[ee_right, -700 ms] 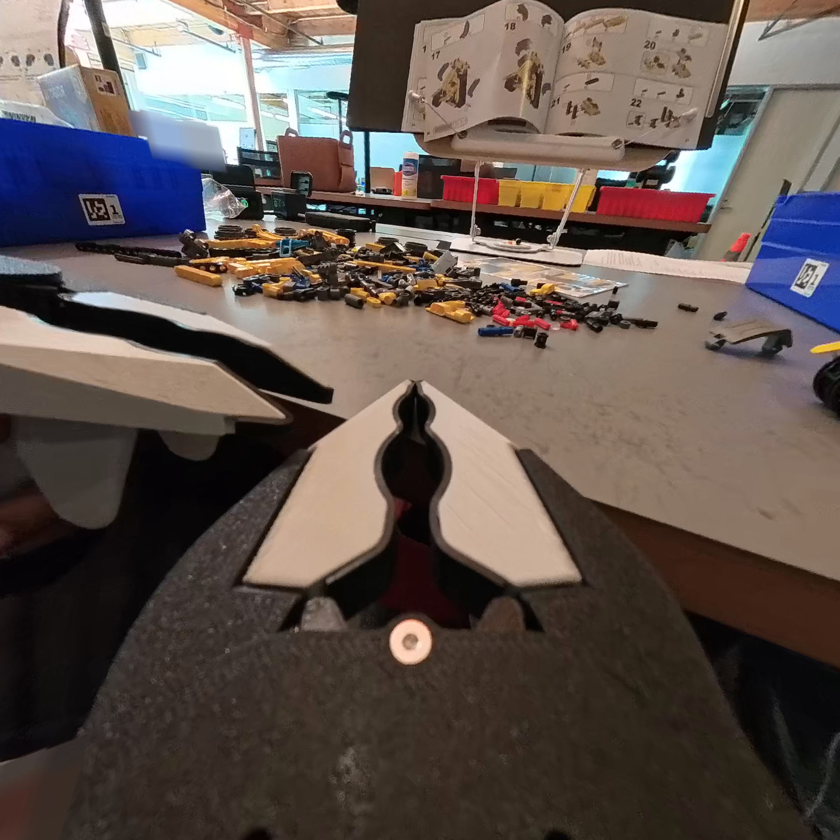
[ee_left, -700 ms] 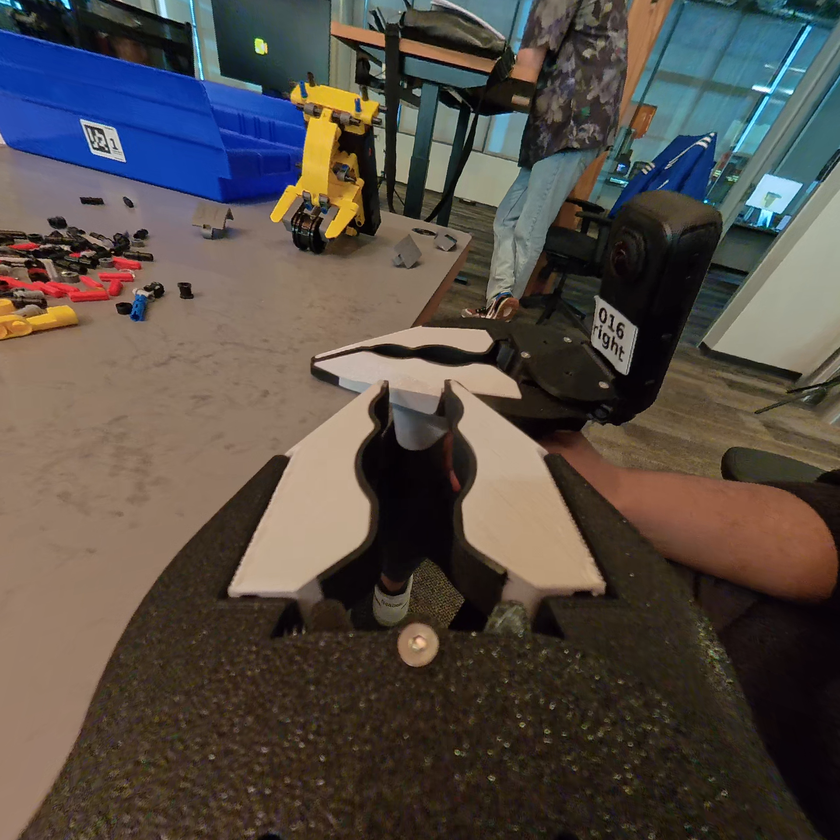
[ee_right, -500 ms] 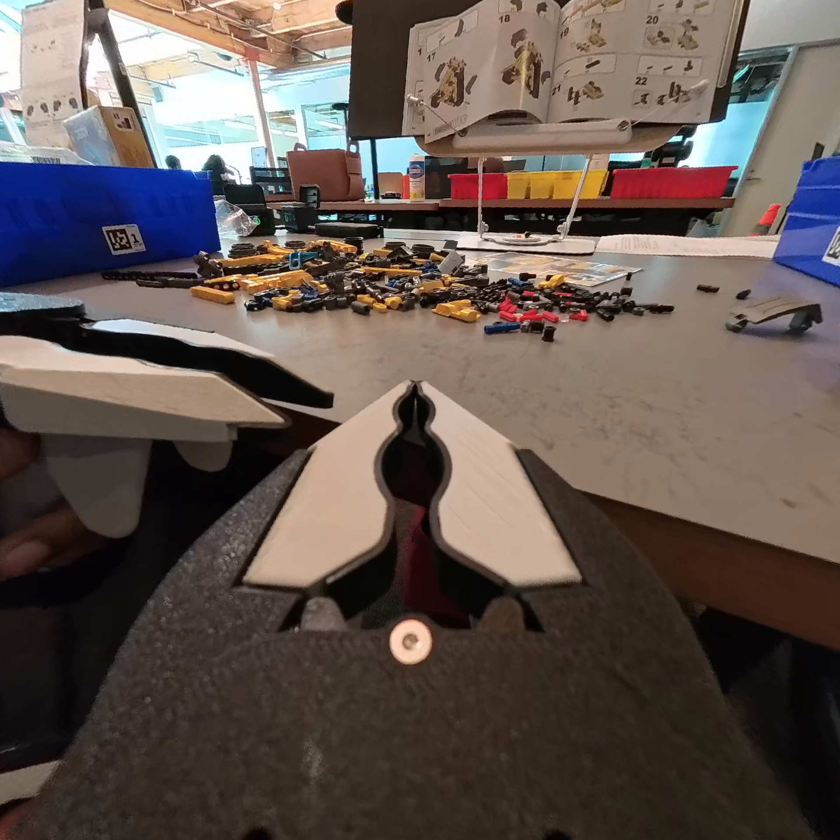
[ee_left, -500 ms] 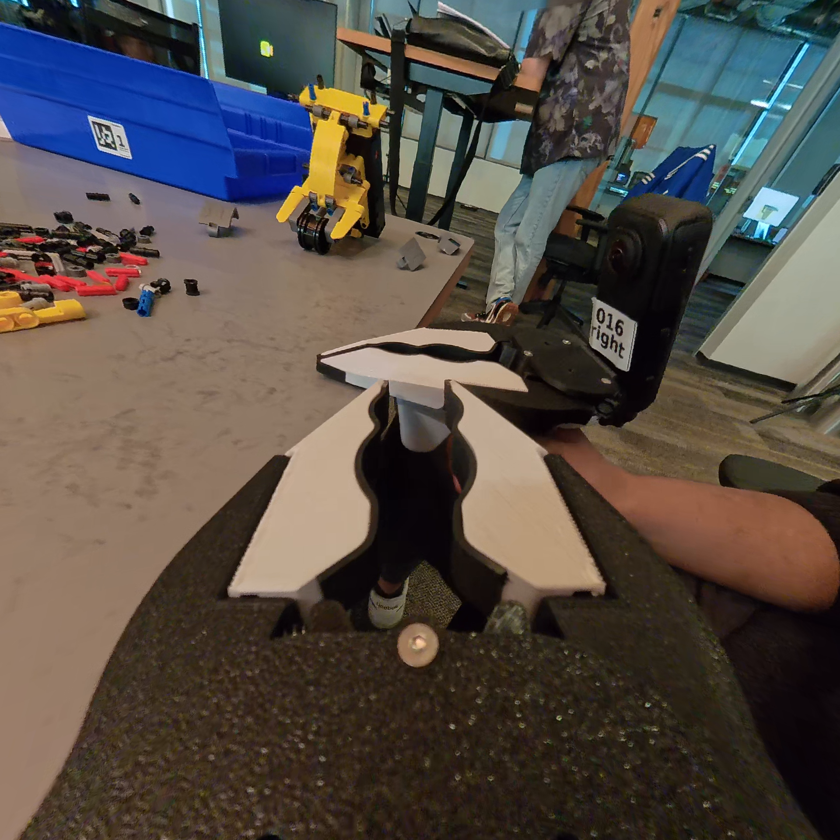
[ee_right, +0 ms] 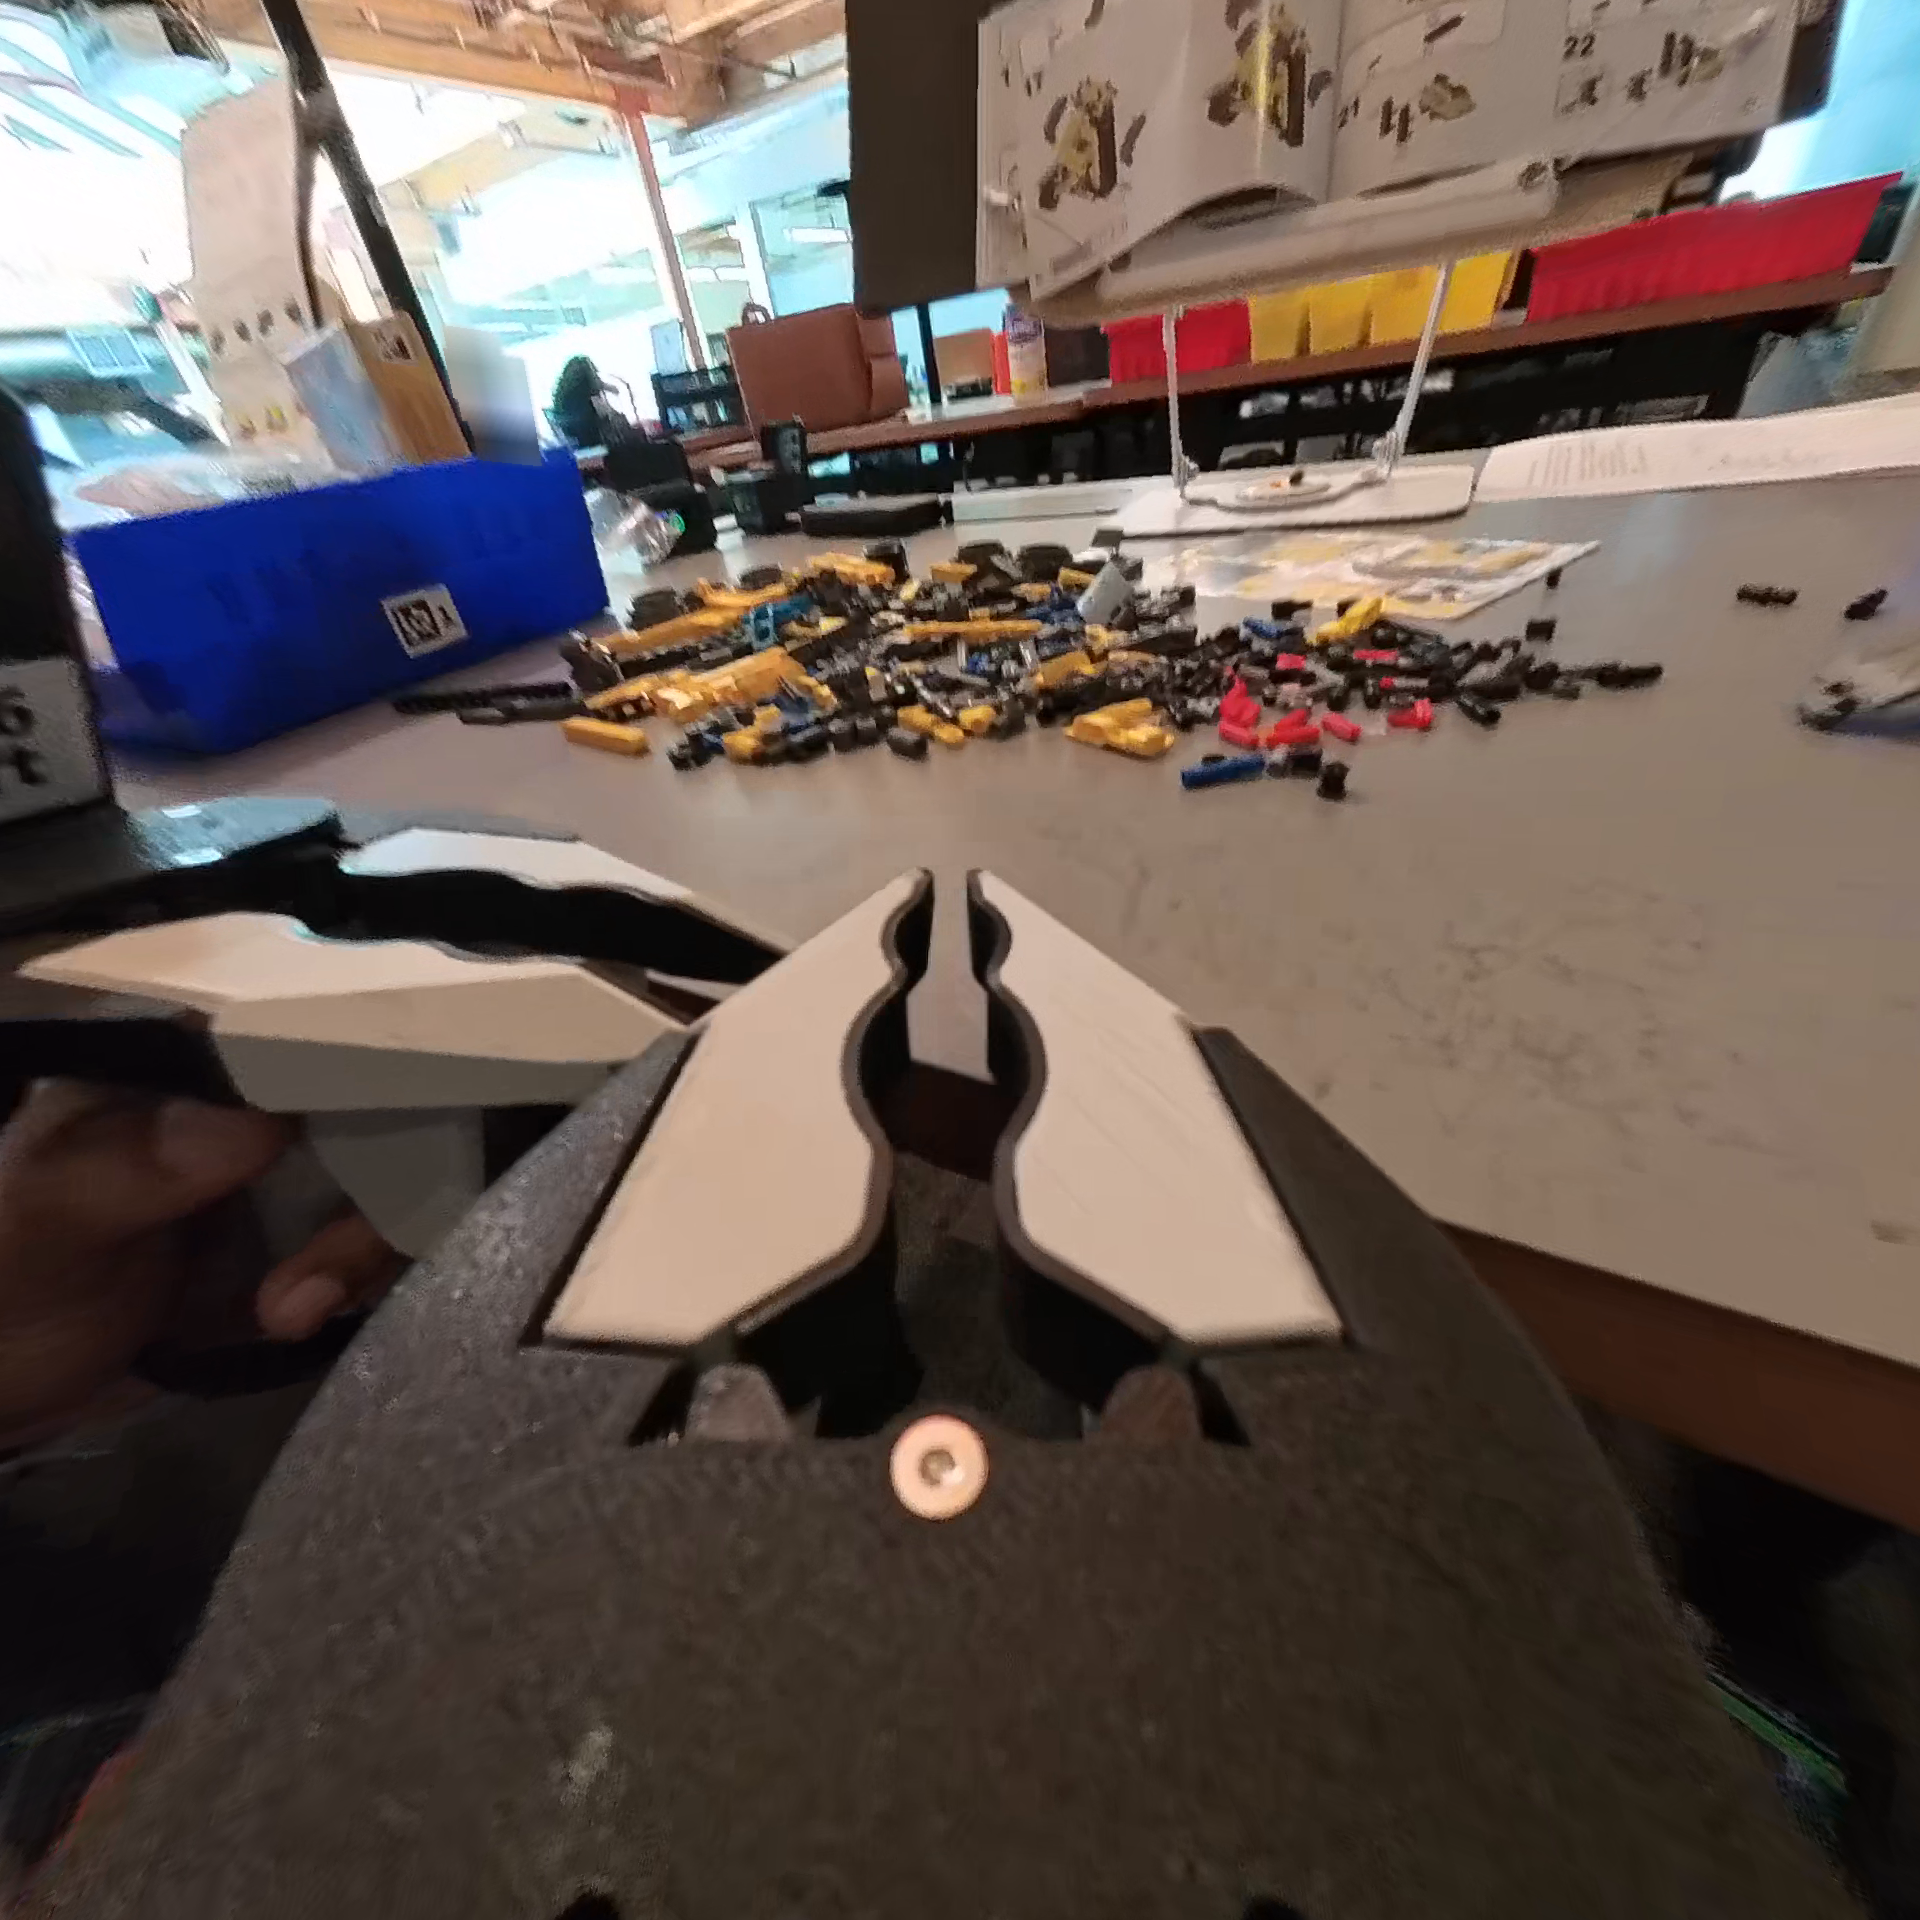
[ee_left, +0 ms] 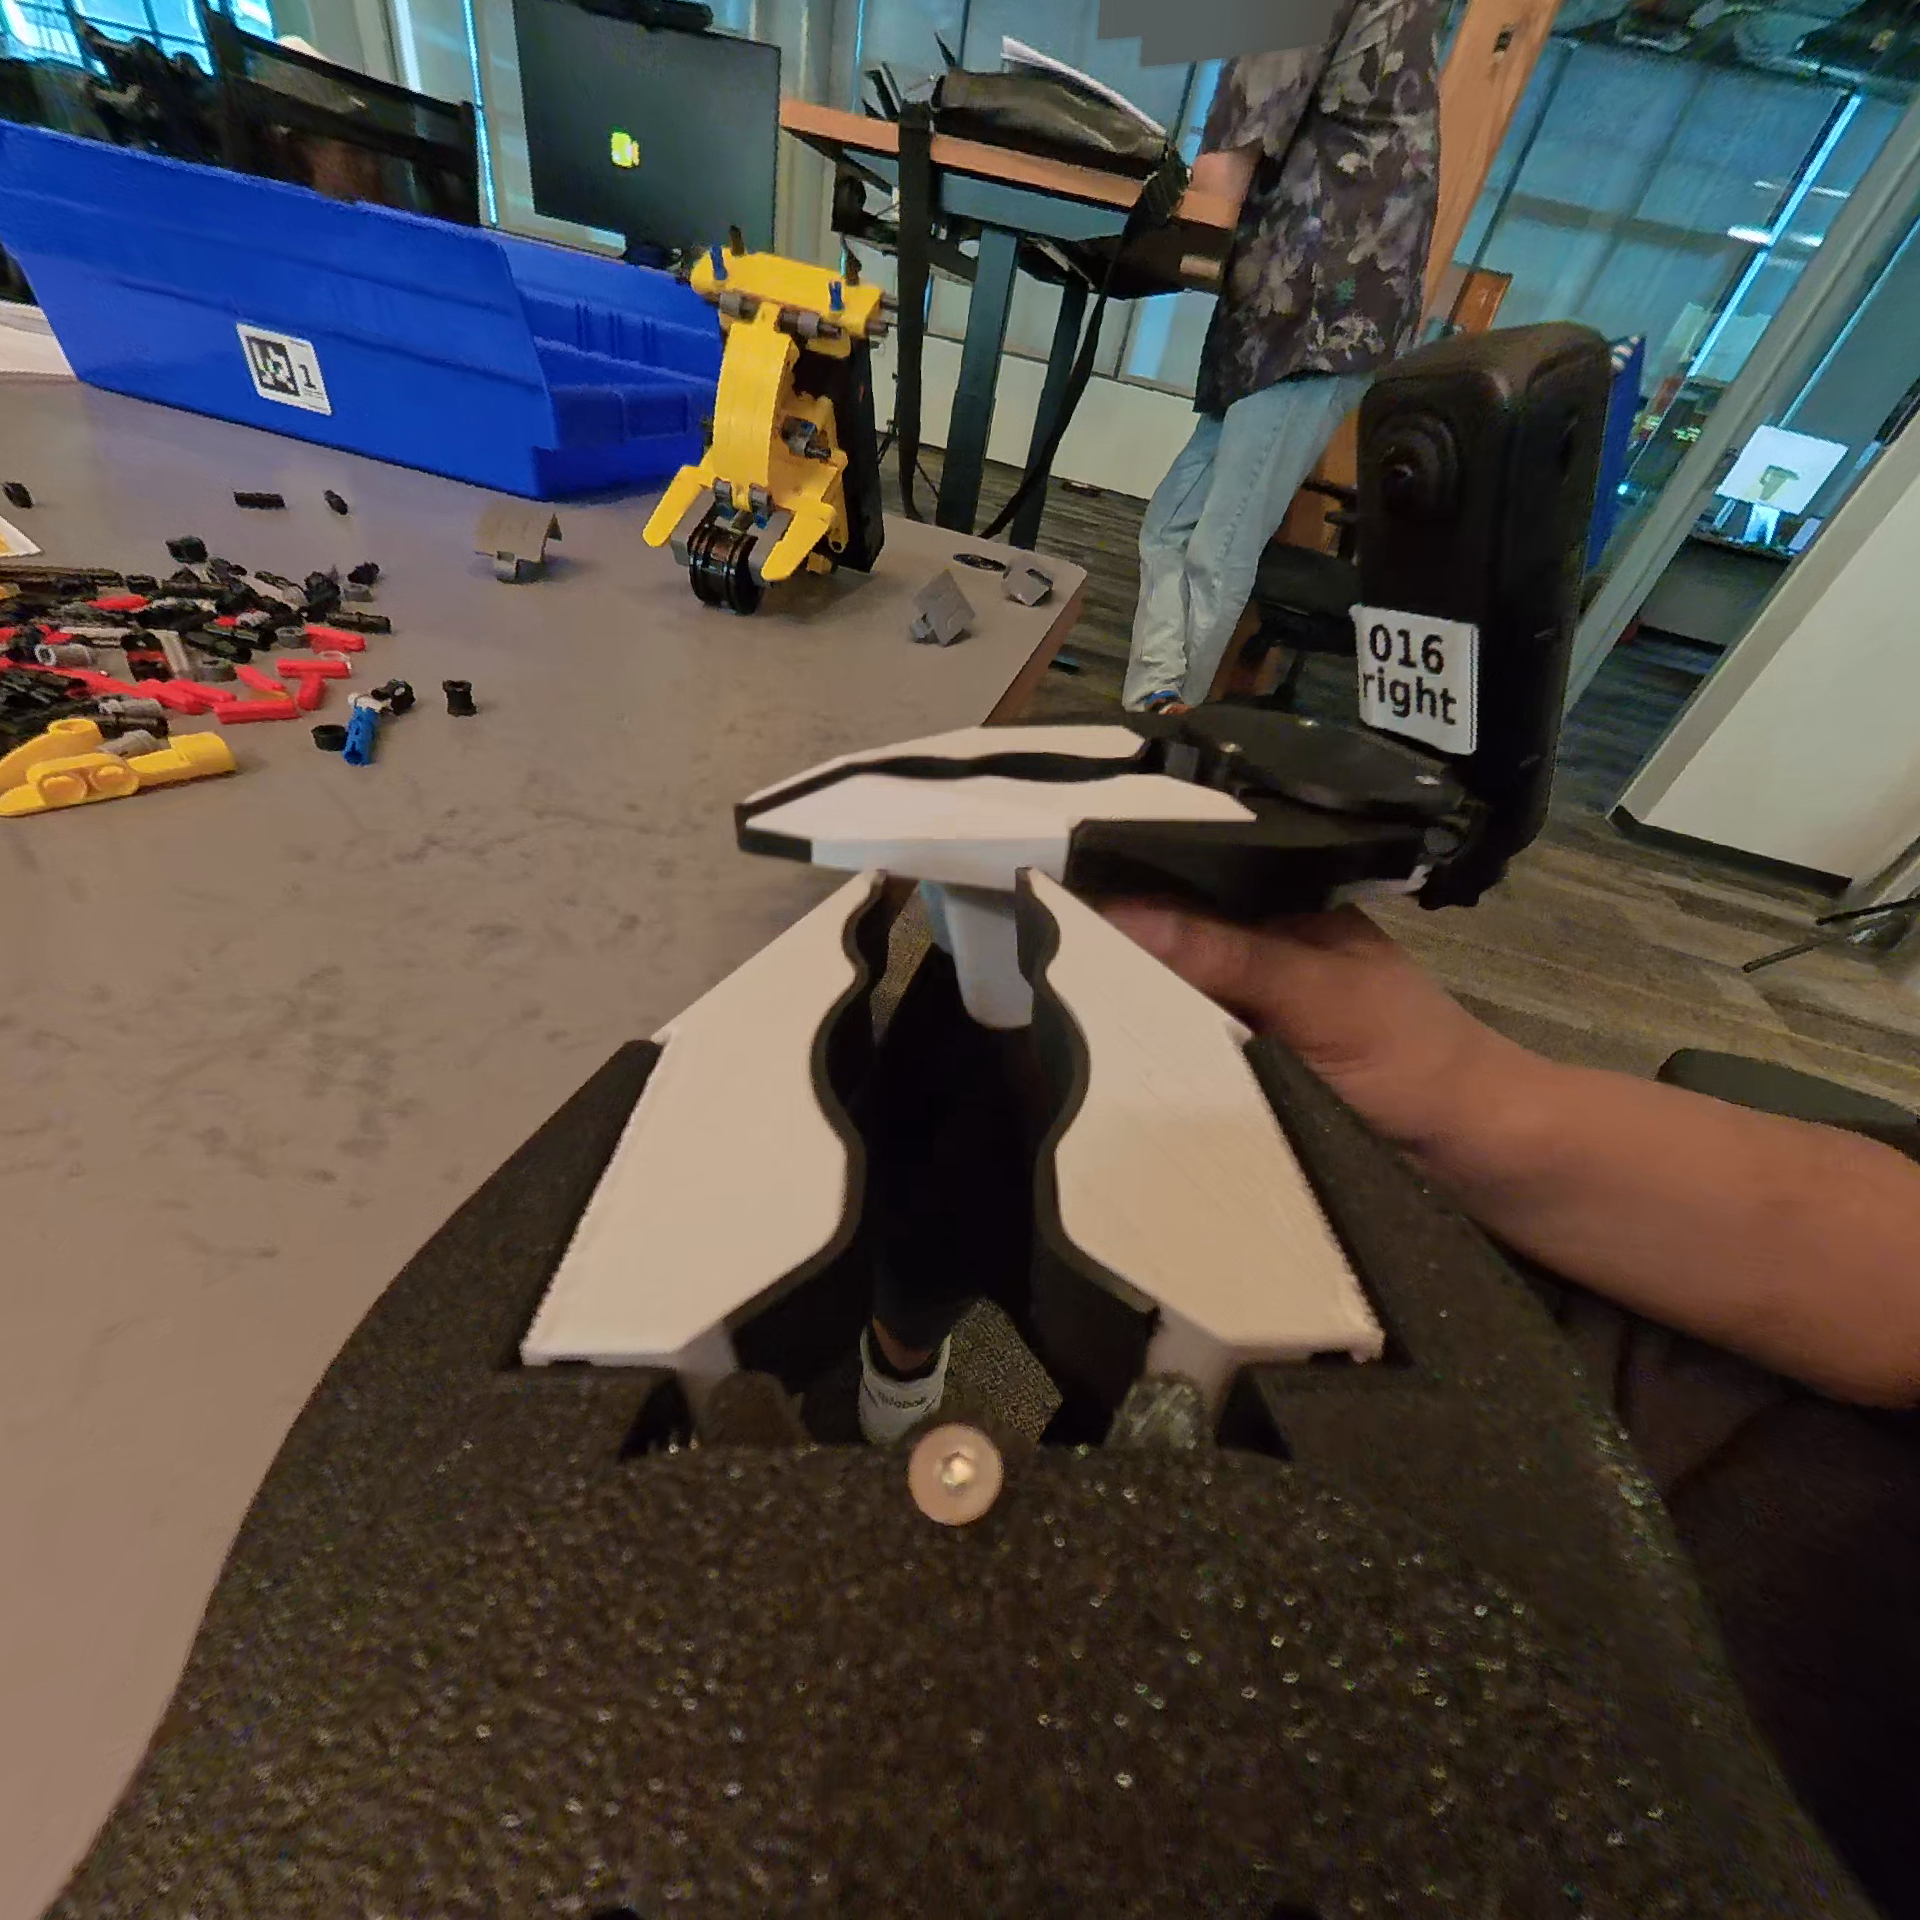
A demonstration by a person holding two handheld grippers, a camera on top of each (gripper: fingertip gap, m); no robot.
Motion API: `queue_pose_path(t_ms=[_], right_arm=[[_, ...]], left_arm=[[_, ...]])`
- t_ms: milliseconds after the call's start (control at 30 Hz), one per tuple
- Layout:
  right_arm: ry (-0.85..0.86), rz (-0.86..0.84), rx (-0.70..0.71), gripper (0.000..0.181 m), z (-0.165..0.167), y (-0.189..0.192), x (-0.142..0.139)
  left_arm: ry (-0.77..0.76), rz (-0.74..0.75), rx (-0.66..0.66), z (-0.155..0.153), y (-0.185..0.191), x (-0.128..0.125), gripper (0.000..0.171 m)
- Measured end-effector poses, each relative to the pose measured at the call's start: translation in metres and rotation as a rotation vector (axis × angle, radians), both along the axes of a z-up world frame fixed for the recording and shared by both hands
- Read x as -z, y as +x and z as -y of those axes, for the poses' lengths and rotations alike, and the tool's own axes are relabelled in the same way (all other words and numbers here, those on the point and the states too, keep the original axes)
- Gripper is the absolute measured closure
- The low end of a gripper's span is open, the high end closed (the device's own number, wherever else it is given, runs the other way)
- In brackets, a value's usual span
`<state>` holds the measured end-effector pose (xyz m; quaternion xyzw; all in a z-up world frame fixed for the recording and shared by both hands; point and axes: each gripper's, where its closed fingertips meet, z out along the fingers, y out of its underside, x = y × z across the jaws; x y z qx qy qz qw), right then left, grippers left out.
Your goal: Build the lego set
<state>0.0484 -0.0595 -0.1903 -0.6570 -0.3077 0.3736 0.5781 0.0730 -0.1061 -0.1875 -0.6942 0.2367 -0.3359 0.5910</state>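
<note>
My left gripper point(ee_left: 953, 876) is open by a narrow gap and holds nothing, hovering off the near edge of the grey table point(ee_left: 364, 935). My right gripper point(ee_right: 950, 875) has its tips a small gap apart and is empty; it also shows in the left wrist view point(ee_left: 753, 818), crossing just in front of the left fingertips, held by a hand point(ee_left: 1299, 997). The left gripper shows at the left of the right wrist view point(ee_right: 727, 982). A pile of loose yellow, black and red brick parts point(ee_right: 987, 675) lies farther out on the table point(ee_right: 1455, 987). A yellow brick model point(ee_left: 774, 447) stands near the far corner.
A blue bin point(ee_left: 343, 312) stands behind the model and another point(ee_right: 343, 603) left of the pile. An open instruction booklet on a stand point(ee_right: 1351, 94) is beyond the pile. Small grey pieces point(ee_left: 940, 613) lie near the table corner. A person point(ee_left: 1299, 260) stands past the table. Tip to tip, the grippers are about 5 cm apart.
The right gripper's fingertips touched before and now stand slightly apart. The right wrist view has tilted and is blurred from motion. The left gripper has barely moved.
</note>
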Motion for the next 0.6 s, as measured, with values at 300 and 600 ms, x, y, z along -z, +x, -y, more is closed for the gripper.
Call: queue_pose_path(t_ms=[300, 600], right_arm=[[0.154, -0.099, -0.056, 0.172, -0.015, -0.008, -0.087], [0.077, -0.267, -0.208, 0.172, -0.092, -0.033, -0.109]], left_arm=[[0.034, -0.033, -0.209, -0.01, -0.063, -0.052, 0.148], [-0.18, -0.253, -0.657, -0.106, -0.272, -0.08, 0.148]])
